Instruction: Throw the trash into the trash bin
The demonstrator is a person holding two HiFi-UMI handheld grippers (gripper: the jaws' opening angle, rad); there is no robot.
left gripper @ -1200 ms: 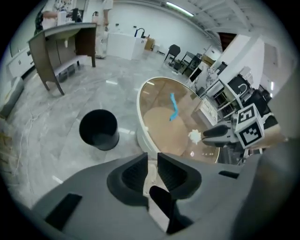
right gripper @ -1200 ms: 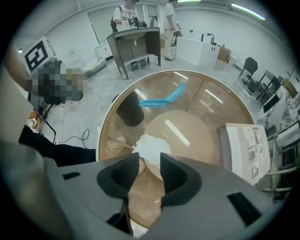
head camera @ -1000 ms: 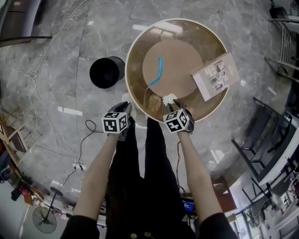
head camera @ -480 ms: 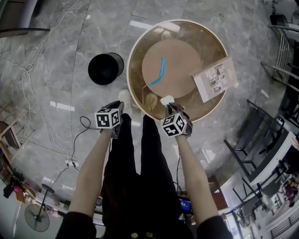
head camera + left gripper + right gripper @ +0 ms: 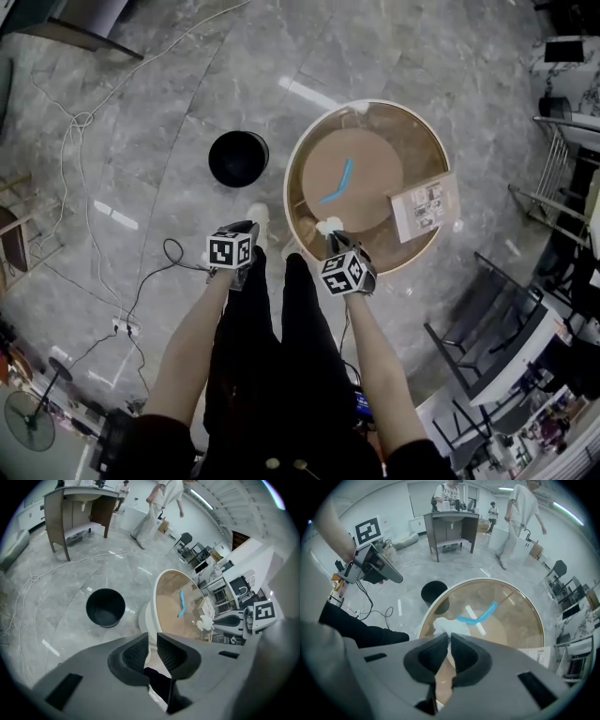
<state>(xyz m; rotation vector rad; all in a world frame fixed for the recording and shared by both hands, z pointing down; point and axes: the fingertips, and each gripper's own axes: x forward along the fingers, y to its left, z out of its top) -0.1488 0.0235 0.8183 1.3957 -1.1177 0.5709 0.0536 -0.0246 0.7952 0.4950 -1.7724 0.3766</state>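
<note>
Head view gives us the round desk [image 5: 375, 122], and the black bin [image 5: 238, 158] stands on the floor near it. Over the desk's near edge, the right gripper [image 5: 331, 238] has its fingers pinched on a white tissue [image 5: 447, 625]. On the left gripper [image 5: 152, 638] the fingers stand narrowly apart, empty.

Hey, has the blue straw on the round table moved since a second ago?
No. The blue straw lies on the same left part of the round table's brown centre disc, bent the same way; only the camera shifted.
</note>
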